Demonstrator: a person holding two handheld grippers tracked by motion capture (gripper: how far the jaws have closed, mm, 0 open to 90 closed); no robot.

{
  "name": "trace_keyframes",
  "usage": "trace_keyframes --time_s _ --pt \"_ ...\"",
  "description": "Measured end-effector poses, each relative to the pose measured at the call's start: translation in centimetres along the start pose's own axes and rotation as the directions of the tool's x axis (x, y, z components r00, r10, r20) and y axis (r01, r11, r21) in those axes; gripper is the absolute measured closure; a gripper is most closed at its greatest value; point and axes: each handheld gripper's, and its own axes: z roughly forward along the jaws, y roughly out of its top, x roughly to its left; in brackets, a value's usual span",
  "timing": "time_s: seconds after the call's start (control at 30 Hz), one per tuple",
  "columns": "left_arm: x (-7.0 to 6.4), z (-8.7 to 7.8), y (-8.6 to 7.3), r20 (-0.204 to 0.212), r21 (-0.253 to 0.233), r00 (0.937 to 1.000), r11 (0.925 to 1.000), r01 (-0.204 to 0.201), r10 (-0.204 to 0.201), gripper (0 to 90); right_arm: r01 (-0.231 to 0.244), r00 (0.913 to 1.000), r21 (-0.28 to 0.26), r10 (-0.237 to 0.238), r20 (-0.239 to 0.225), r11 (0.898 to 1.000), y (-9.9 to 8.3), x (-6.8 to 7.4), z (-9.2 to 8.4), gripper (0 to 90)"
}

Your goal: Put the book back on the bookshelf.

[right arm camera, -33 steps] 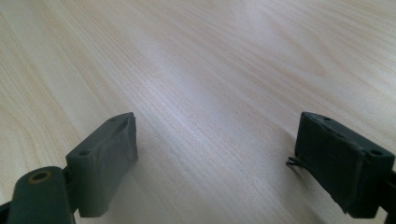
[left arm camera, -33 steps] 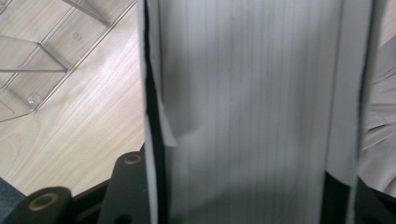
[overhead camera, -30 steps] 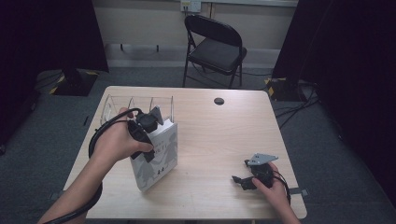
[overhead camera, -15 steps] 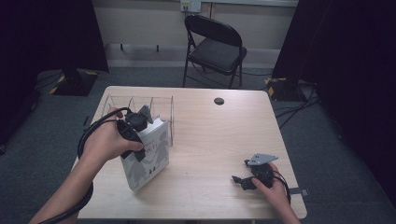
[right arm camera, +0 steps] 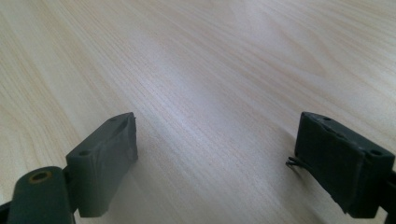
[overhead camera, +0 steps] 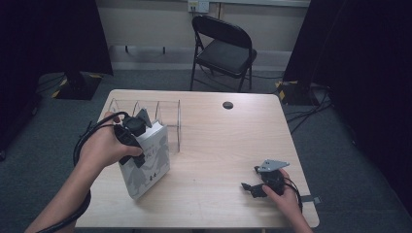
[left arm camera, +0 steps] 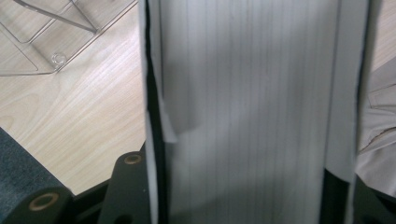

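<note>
- High view: my left gripper is clamped on the top edge of a white book, which stands tilted on the table just in front of a clear divider rack; book's lower corner looks to rest on the wood
- High view: likely step is slotting the book into the rack, so I'd lift clear of the rack's front lip, square the book up to the dividers, then lower it straight; the tilt needs correcting first
- High view: my right gripper rests on the table near the right front edge, well apart from the book, out of the way; a small dark disc sits near the far edge, a folding chair behind the table
- Left gripper view: book's page edge fills the space between my jaws, gripped across its thickness; rack corner just beside to the left, so it's the thing to not clip
- Right gripper view: jaws wide apart, nothing between them, bare wood below
</note>
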Motion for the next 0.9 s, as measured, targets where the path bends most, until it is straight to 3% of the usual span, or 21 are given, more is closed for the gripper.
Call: trace_keyframes --time_s 0.5,0.57,0.9 --pt "0.3 0.1 1.0 0.006 -0.015 0.9995 0.9994 0.031 -0.031 52.9 -0.001 1.0 0.001 0.001 0.0 1.0 0.0 0.0 0.0 12.2" --pt "0.4 0.1 1.2 0.001 -0.016 0.9998 0.9997 0.021 -0.021 52.9 0.001 1.0 0.0 -0.001 0.0 1.0 0.0 0.0 0.0 12.1" --pt "0.9 0.2 1.6 0.0 -0.016 0.9986 0.9985 0.052 -0.052 52.9 0.0 1.0 0.0 0.0 0.0 1.0 0.0 0.0 0.0 12.2"
